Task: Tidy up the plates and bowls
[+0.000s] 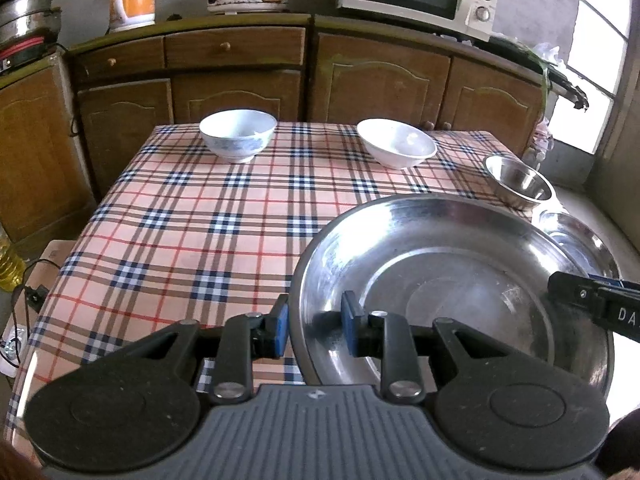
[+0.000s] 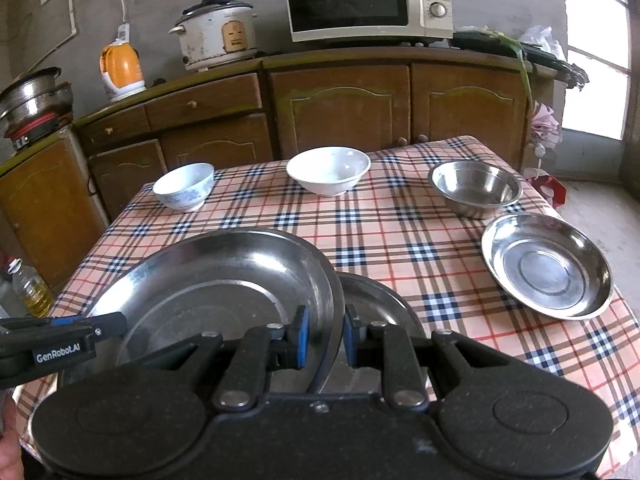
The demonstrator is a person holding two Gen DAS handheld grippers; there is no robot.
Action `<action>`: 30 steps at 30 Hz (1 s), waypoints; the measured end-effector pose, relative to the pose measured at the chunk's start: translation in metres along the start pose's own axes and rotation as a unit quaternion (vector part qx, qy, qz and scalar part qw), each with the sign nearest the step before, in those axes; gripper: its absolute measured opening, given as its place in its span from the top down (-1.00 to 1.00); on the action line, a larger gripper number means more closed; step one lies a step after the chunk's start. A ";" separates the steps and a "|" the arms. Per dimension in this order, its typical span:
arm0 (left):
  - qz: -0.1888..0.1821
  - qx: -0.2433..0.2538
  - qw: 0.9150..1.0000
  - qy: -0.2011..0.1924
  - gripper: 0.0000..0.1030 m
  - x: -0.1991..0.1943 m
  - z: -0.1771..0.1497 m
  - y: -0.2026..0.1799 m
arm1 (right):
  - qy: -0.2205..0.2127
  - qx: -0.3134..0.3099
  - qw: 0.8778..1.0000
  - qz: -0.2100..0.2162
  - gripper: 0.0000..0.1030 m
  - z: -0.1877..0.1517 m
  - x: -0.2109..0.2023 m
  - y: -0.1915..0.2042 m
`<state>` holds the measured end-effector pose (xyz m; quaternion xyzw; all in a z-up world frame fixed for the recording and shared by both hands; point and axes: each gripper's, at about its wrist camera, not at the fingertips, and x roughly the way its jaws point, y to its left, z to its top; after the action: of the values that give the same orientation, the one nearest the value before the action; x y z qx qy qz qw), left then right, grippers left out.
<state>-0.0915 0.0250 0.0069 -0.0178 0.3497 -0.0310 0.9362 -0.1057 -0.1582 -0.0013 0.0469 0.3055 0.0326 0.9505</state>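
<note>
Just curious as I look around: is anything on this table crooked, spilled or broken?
Nothing is spilled or broken. The only oddity is the large steel plate: it is tilted, held by its rim on both sides by the left gripper and right gripper, above another steel plate lying beneath it.

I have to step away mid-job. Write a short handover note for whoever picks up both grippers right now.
Left gripper: shut on the large steel plate, near-left rim.
Right gripper: shut on the same plate's right rim; the plate is carried between both.
Under its right edge lies a second steel plate; a third steel plate sits far right.
Unstacked at the back: patterned bowl, white bowl, steel bowl.
Done: the big plate lifted. Left: set it down, stack plates, nest bowls.
</note>
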 end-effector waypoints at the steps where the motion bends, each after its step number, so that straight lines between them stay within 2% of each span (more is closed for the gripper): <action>1: -0.001 0.001 1.000 0.000 0.48 0.000 0.000 -0.002 | 0.000 0.001 1.000 -0.001 0.53 0.000 0.000 -0.002; 11: -0.016 0.015 1.000 0.006 0.48 0.004 -0.001 -0.021 | 0.001 0.019 1.000 -0.019 0.53 -0.003 -0.008 -0.022; 24: -0.056 0.047 0.997 0.016 0.48 0.010 -0.004 -0.062 | 0.008 0.055 0.997 -0.059 0.53 -0.020 -0.030 -0.064; 30: -0.052 0.058 0.997 0.017 0.48 0.012 -0.009 -0.066 | 0.014 0.060 0.997 -0.054 0.53 -0.027 -0.025 -0.071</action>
<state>-0.0912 -0.0421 -0.0042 0.0189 0.3620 -0.1001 0.9266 -0.1388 -0.2294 -0.0165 0.0867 0.3219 -0.0369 0.9421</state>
